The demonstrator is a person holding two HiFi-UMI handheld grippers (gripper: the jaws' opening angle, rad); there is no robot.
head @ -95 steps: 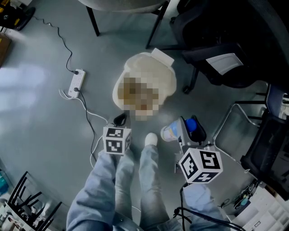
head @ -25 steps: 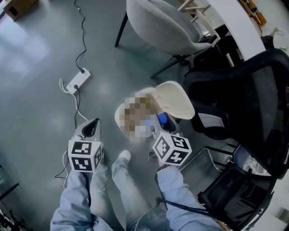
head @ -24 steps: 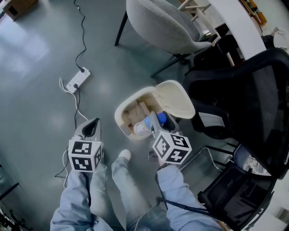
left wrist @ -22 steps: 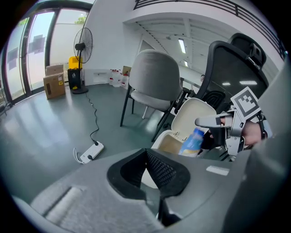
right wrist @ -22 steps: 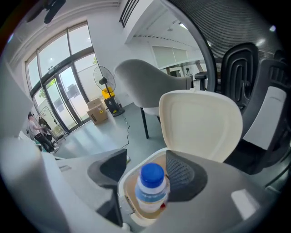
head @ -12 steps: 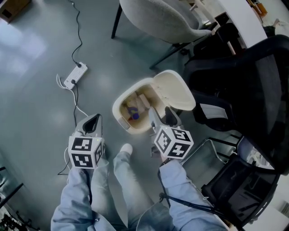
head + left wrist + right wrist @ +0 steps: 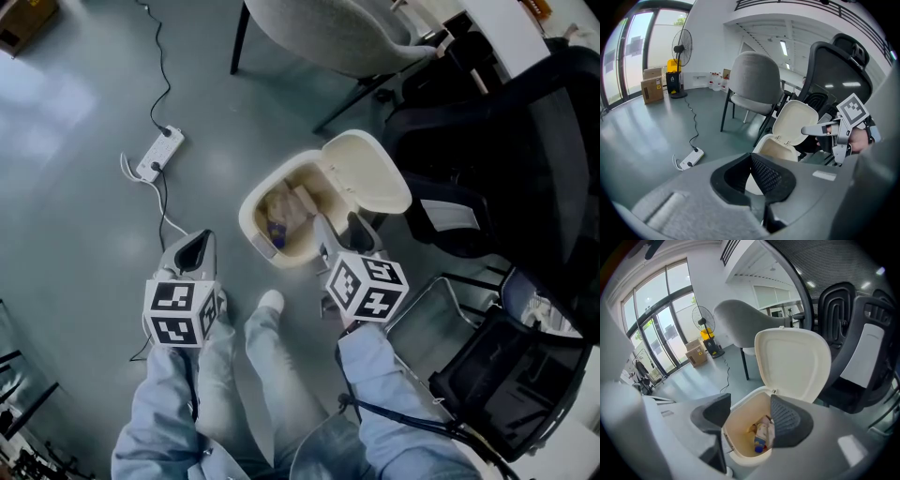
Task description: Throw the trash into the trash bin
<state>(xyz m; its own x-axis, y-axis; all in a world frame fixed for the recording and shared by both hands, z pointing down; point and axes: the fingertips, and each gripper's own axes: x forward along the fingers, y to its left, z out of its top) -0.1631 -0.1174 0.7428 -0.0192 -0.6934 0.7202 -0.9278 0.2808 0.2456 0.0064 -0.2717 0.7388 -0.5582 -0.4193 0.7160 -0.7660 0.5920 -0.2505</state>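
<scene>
A cream trash bin [image 7: 251, 199] stands on the grey floor with its lid [image 7: 367, 171] flipped up. Inside lies a plastic bottle with a blue cap [image 7: 761, 434] among other trash; in the head view the bottle [image 7: 276, 231] shows near the bin's near wall. My right gripper [image 7: 336, 231] hangs over the bin's near right rim, jaws wide apart and empty; in its own view the right gripper [image 7: 751, 413] frames the bin [image 7: 740, 460] below. My left gripper [image 7: 194, 249] is left of the bin, shut and empty. The left gripper [image 7: 752, 161] sees the bin [image 7: 772, 145] ahead.
A white power strip [image 7: 157, 156] with trailing cables lies on the floor at left. A grey shell chair [image 7: 319, 37] stands behind the bin, a black office chair [image 7: 506, 141] to its right, and a wire-framed seat [image 7: 441, 309] at lower right. The person's shoe [image 7: 270, 302] is near the bin.
The right gripper held the bottle over the bin, then opened; the bottle dropped in and lies among the trash. The left gripper has stayed where it was.
</scene>
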